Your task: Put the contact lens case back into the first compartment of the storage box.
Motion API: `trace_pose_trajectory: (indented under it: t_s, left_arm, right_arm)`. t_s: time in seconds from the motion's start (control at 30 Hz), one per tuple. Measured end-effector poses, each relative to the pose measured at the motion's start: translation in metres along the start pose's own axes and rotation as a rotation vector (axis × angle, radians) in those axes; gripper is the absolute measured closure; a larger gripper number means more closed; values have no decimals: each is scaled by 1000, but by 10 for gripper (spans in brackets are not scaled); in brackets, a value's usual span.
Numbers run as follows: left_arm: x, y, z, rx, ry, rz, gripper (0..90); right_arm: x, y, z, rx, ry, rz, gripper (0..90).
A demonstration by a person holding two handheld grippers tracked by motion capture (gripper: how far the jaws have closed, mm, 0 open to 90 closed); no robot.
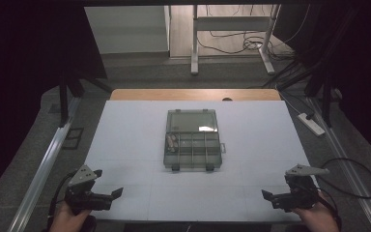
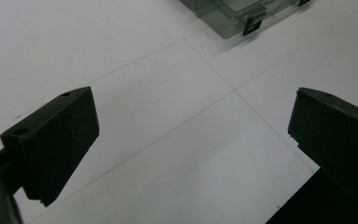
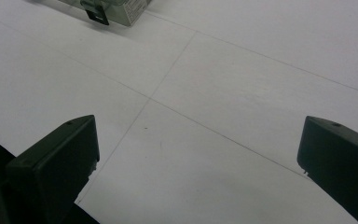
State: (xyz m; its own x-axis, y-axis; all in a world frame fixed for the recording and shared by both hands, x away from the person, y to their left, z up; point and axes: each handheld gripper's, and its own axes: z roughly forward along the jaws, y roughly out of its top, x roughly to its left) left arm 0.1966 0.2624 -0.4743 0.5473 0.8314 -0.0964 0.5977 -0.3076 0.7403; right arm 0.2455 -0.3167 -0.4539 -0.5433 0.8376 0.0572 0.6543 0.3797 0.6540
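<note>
Box (image 1: 192, 140), a clear grey compartment case, sits at the centre of the high view on the white bench (image 1: 125, 135), its lid (image 1: 192, 121) laid open flat toward the top of the frame. The tray half nearer the bottom is split into several cells; a few small pale parts (image 1: 172, 142) lie in the cell at its upper left, and the other cells look empty, though the view is too small to be sure. Two dark latches show along the tray's lower edge.

Left tool (image 1: 107, 195) hangs at the lower left of the high view, right tool (image 1: 272, 197) at the lower right, both near the bench's bottom edge and well apart from the box. Each tool's jaws stand wide apart with nothing between them. In the left gripper view a latched corner of the box (image 2: 242, 14) shows at the top of the frame, far beyond the jaws; in the right gripper view another corner (image 3: 116, 9) shows at the upper left.

By my judgement the work on the box has not begun: neither tool touches it, so the reach, the handling of the parts or lid, and any closing are all left.
</note>
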Motion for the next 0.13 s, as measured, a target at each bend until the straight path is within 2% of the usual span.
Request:
trace_pose_trajectory:
  t_s: [0.13]
  left_arm:
    - [0,1,0,0,0,2,17]
  right_arm:
    - [-1,-1,0,1,-4,-1,0]
